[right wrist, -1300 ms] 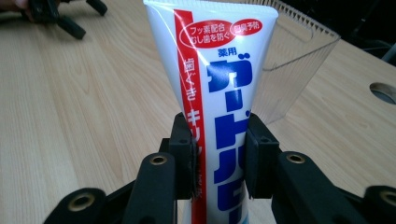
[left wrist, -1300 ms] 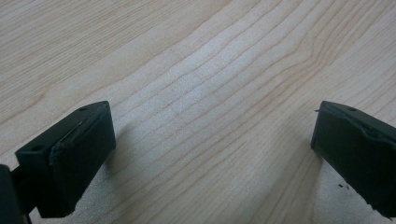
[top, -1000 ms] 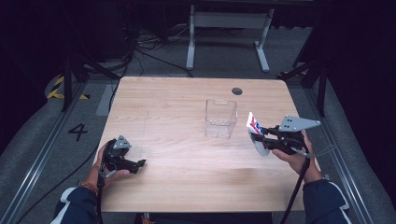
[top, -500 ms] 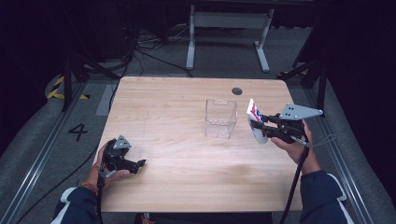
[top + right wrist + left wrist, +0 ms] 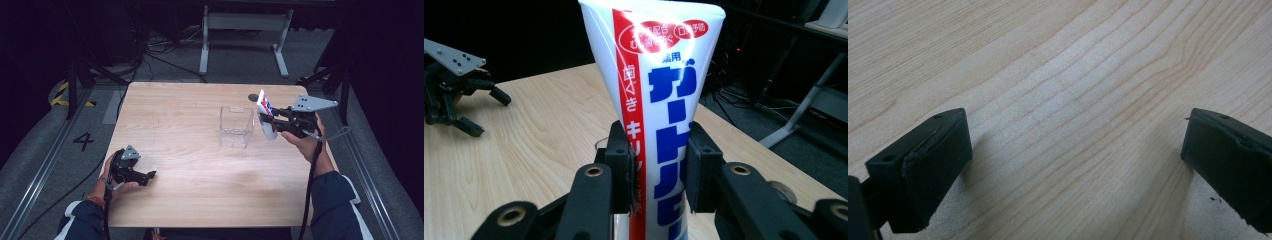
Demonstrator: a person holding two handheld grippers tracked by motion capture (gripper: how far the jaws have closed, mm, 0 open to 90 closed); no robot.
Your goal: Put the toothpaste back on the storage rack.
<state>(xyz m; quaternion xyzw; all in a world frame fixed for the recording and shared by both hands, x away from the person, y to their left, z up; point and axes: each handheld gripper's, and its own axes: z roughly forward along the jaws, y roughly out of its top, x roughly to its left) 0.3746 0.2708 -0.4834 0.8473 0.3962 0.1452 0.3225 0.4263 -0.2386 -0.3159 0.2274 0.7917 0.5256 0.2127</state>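
Toothpaste tube (image 5: pixel 659 100), white with red and blue print, stands upright, pinched at its middle between the right tongs (image 5: pixel 658 167), held above the bench (image 5: pixel 190 125) just beside the clear plastic box (image 5: pixel 236 126). Left tongs (image 5: pixel 1073 160) rest spread wide over bare wood near the bench's front left, holding nothing.

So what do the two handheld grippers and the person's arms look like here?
Both grippers, left and right, are black, each topped by a grey three-cornered plate. The left gripper's fingers are blocky black pads. A black cable trails from the right gripper. The person's sleeves are dark blue.
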